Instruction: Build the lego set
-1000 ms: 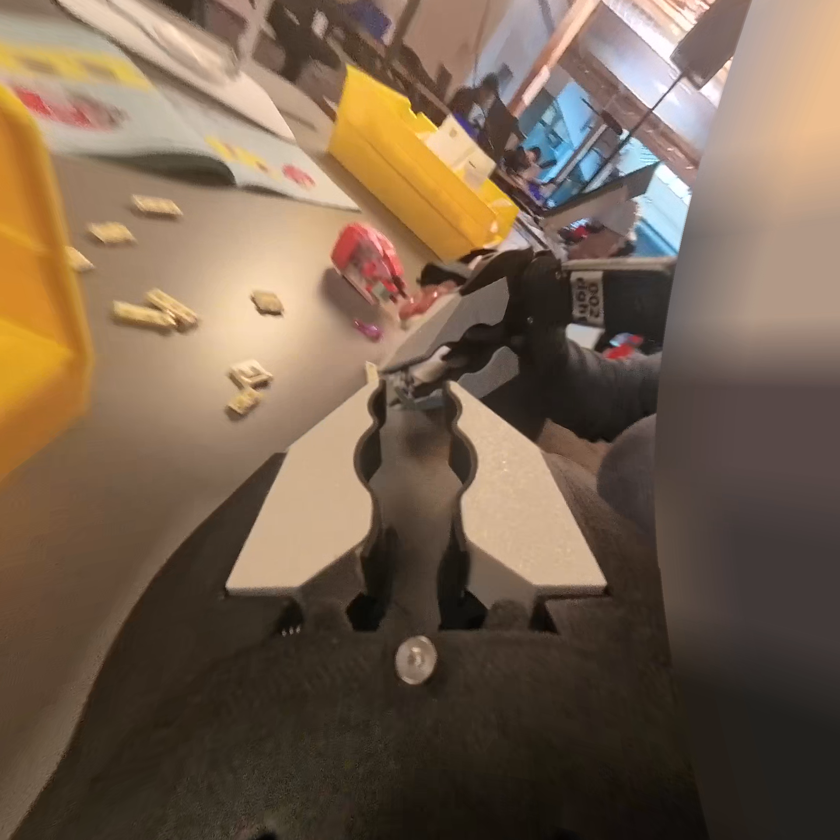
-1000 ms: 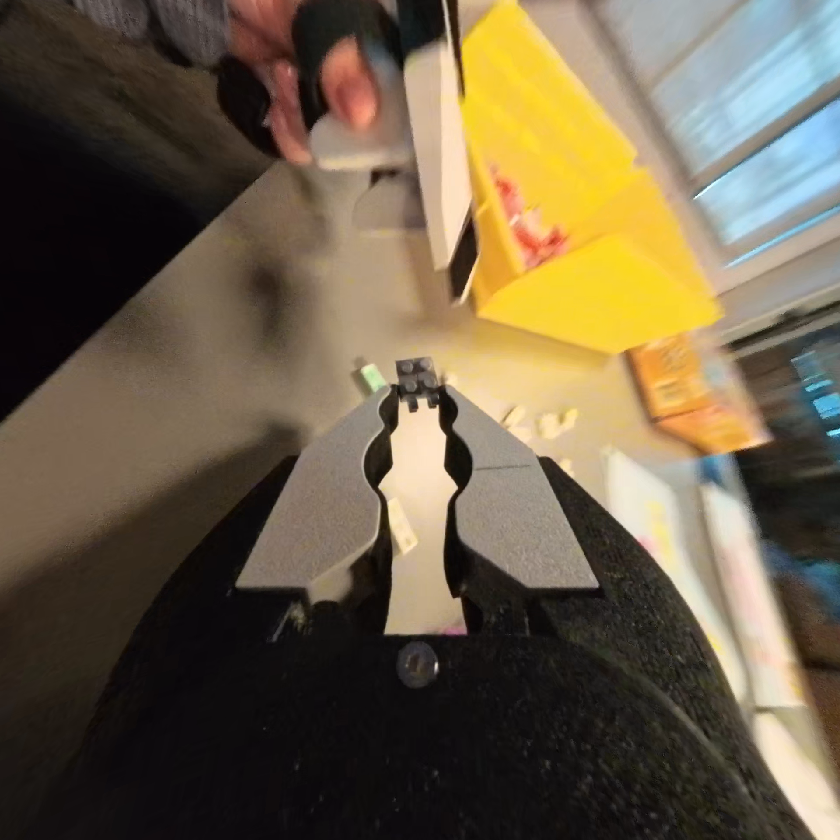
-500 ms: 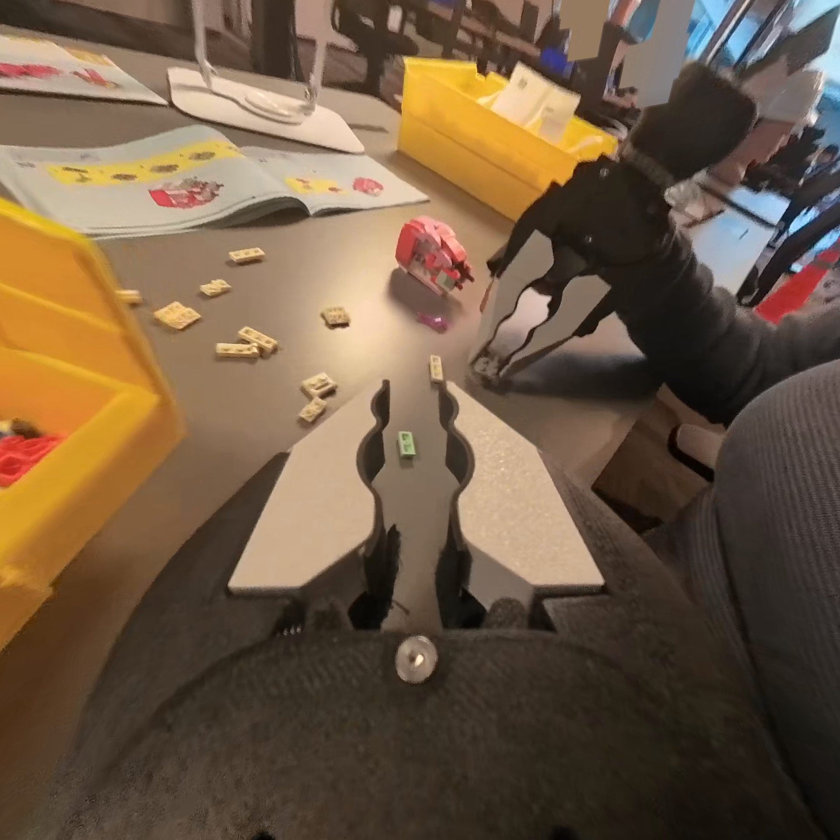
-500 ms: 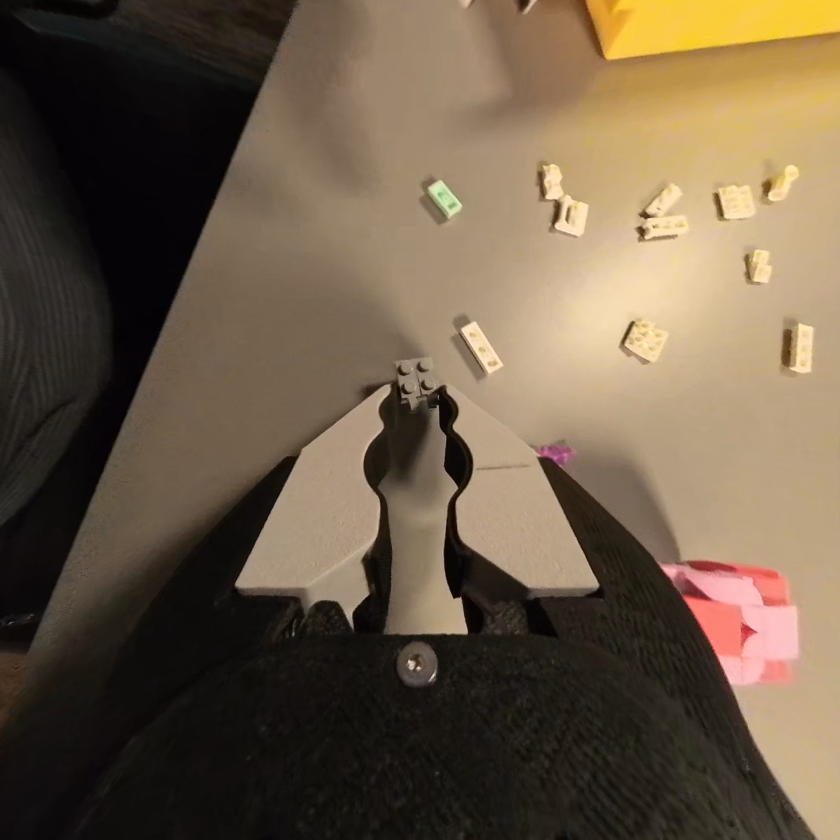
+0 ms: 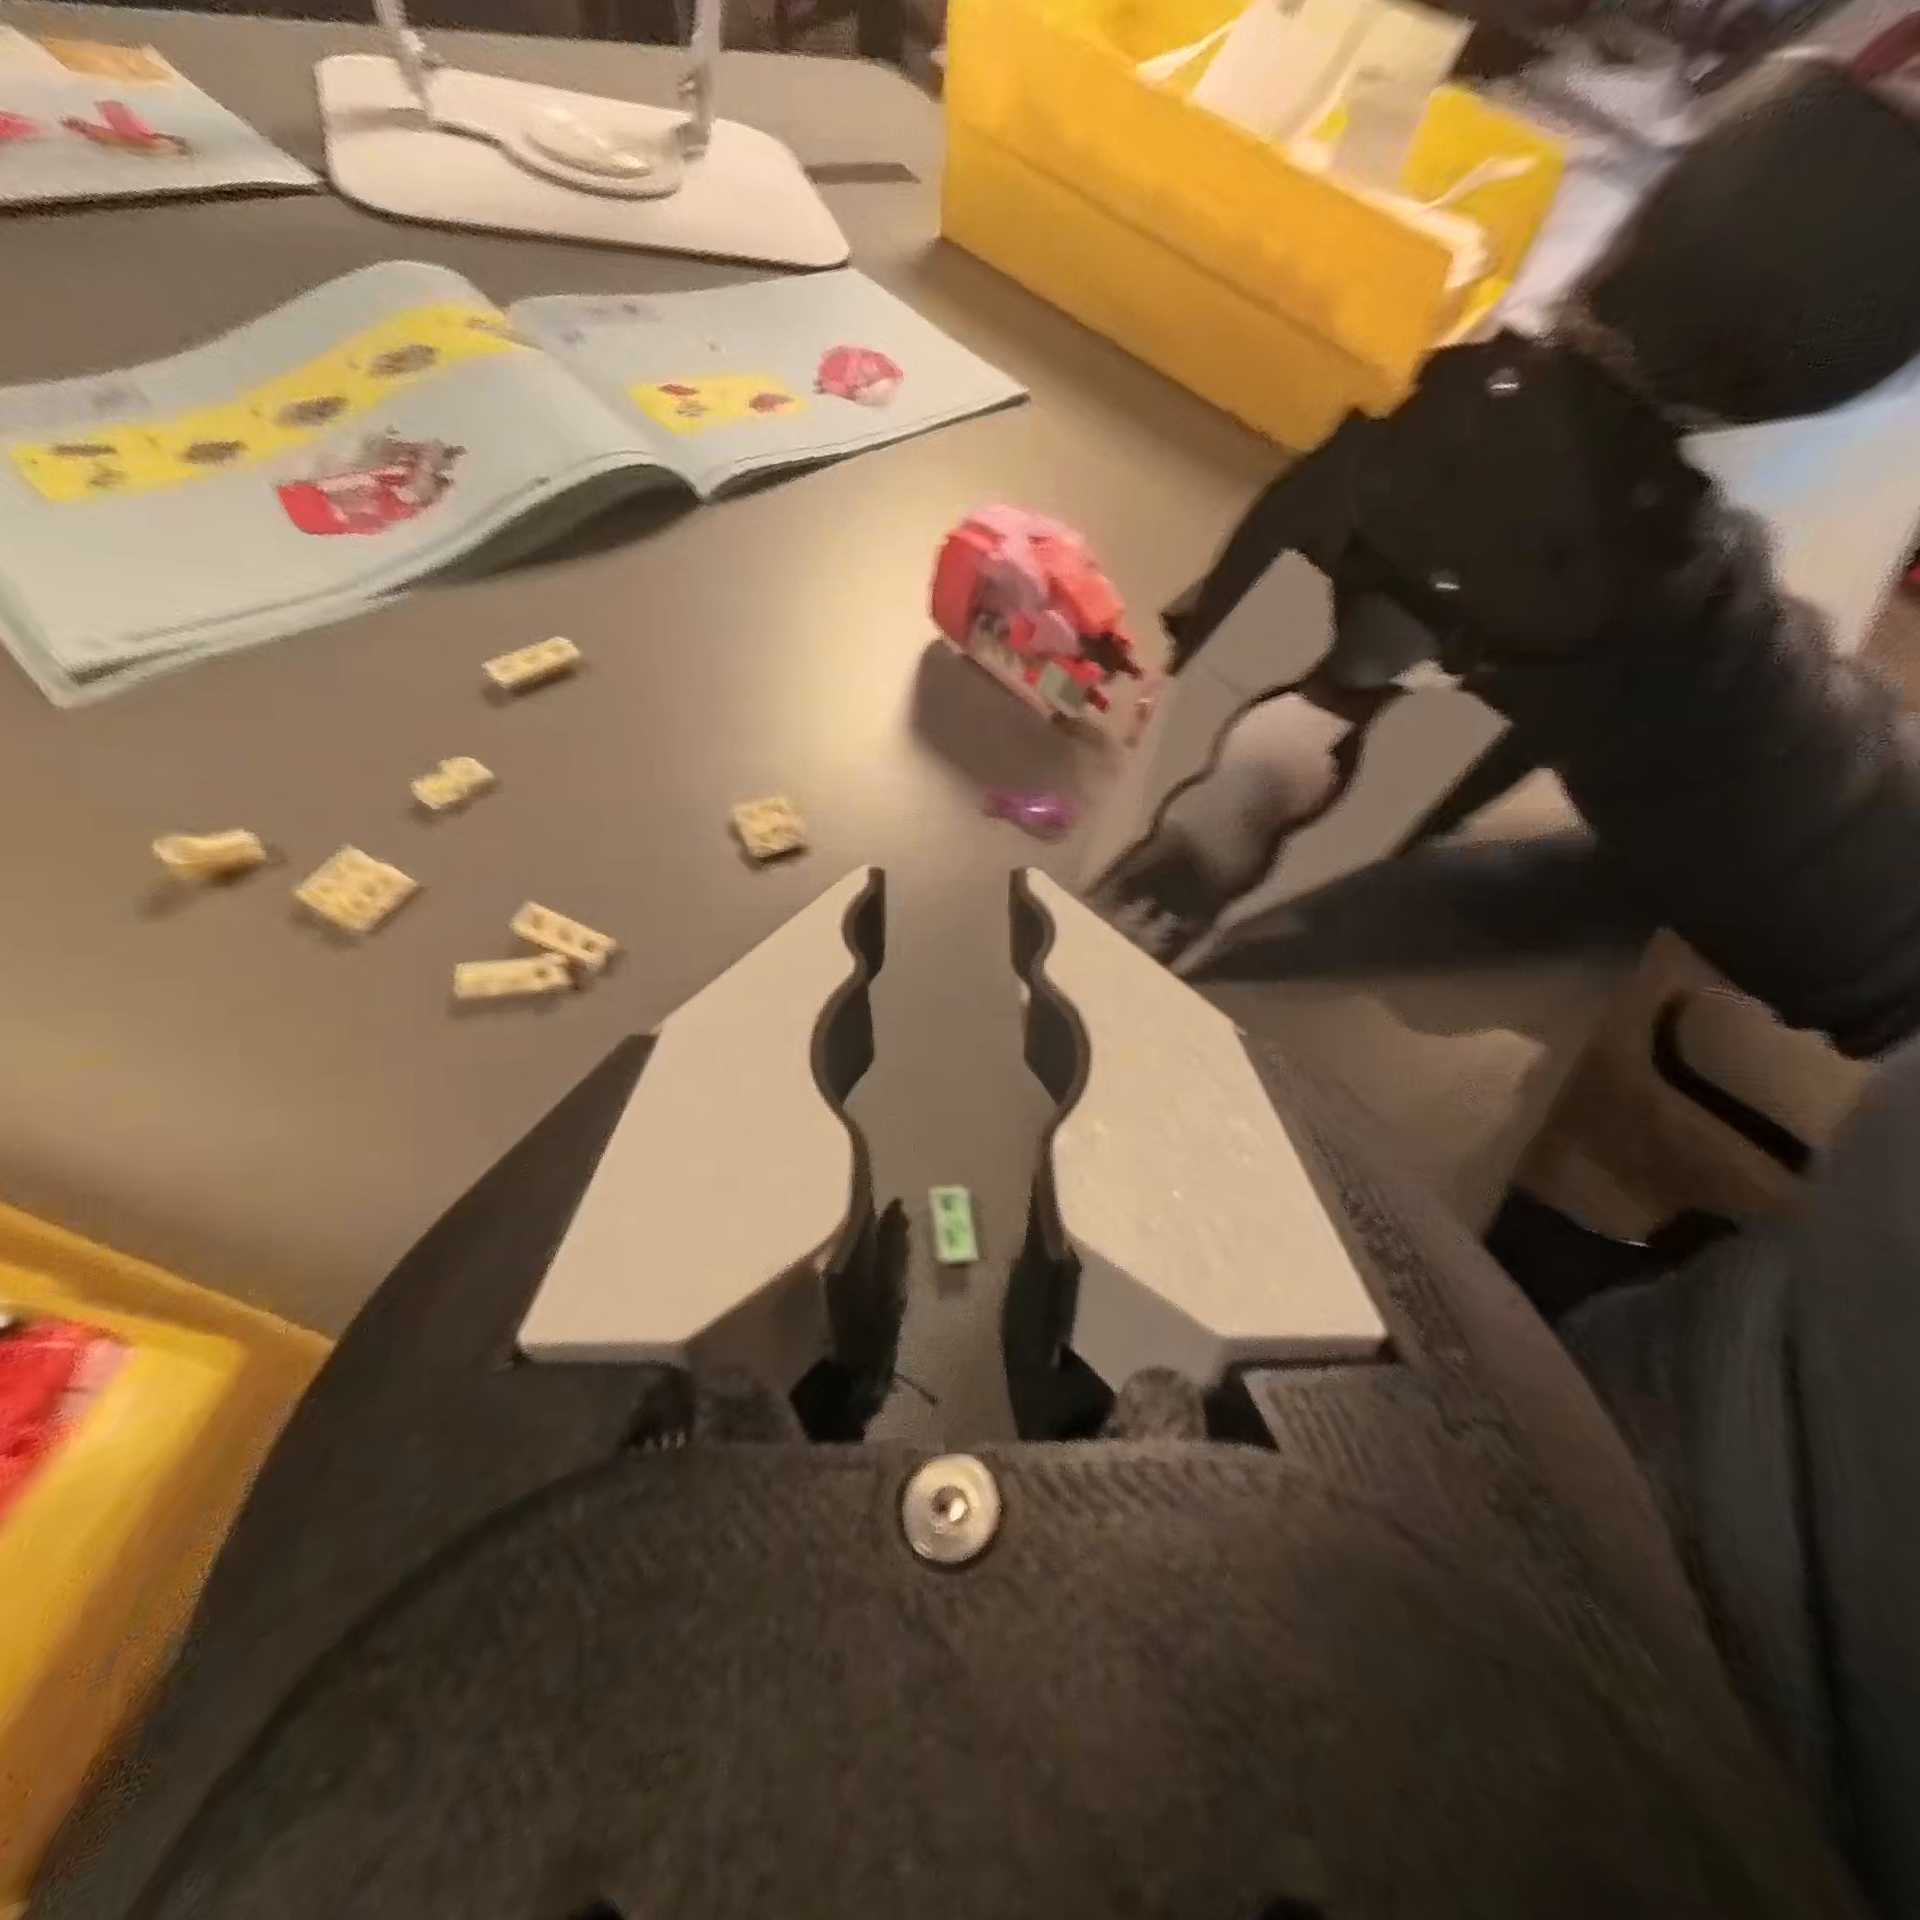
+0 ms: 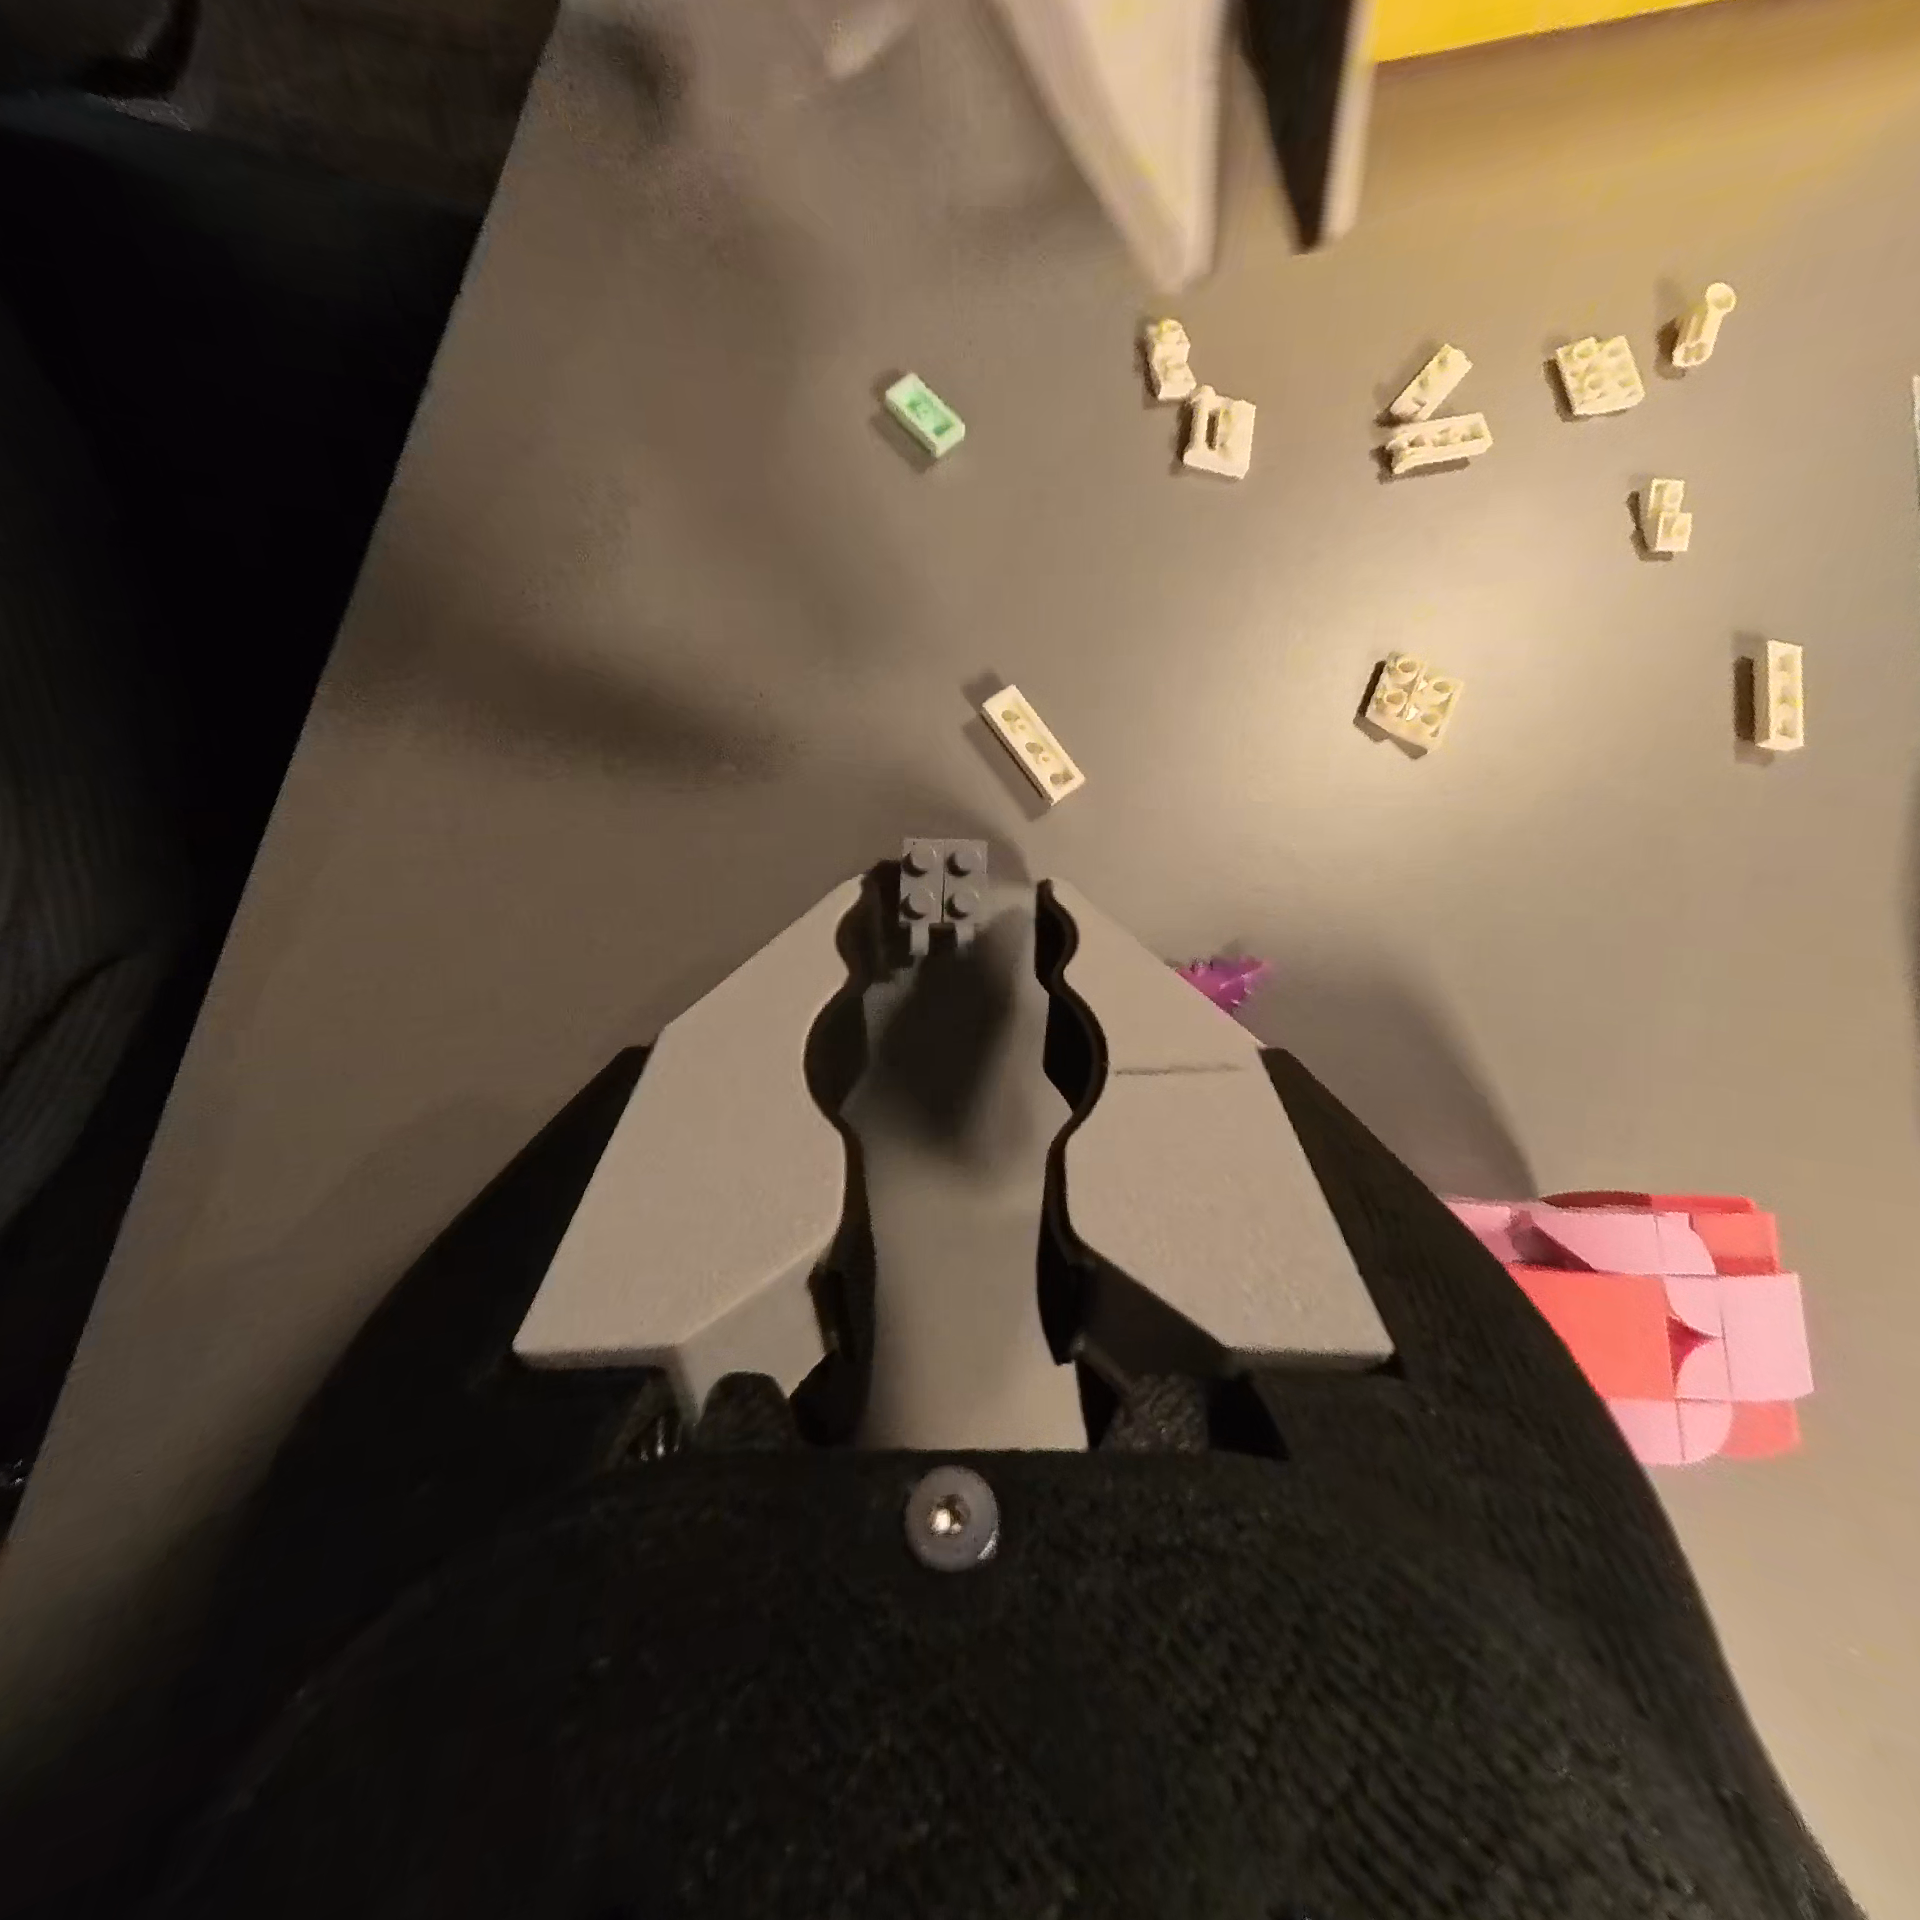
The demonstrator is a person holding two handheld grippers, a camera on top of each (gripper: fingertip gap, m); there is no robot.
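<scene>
SURFACE: Dark grey tabletop under warm light, strewn with small building bricks; its near edge falls away to a dark, ribbed fabric at the left of the right wrist view.

BACKGROUND: Open pale instruction booklet at the far left, a white flat stand base behind it, a yellow plastic bin holding paper packets at the far right and another yellow bin at the near left corner.

LEFT GRIPPER: The left gripper hovers low over the table with its grey fingers parted and nothing between them; bare tabletop shows through the gap. A small mint-green tile lies on the table farther back, seen between the finger bases.

RIGHT GRIPPER: The right gripper points down at the table, jaws apart. A small dark grey studded brick piece sits at its tips, close against the left finger, with a clear gap to the right finger, so it is not clamped.

NEARBY THINGS: A cream two-hole plate lies just beyond the grey piece. More cream bricks are scattered to the right. A tiny purple piece rests beside the right finger, and a red and pink brick model stands farther right.
</scene>
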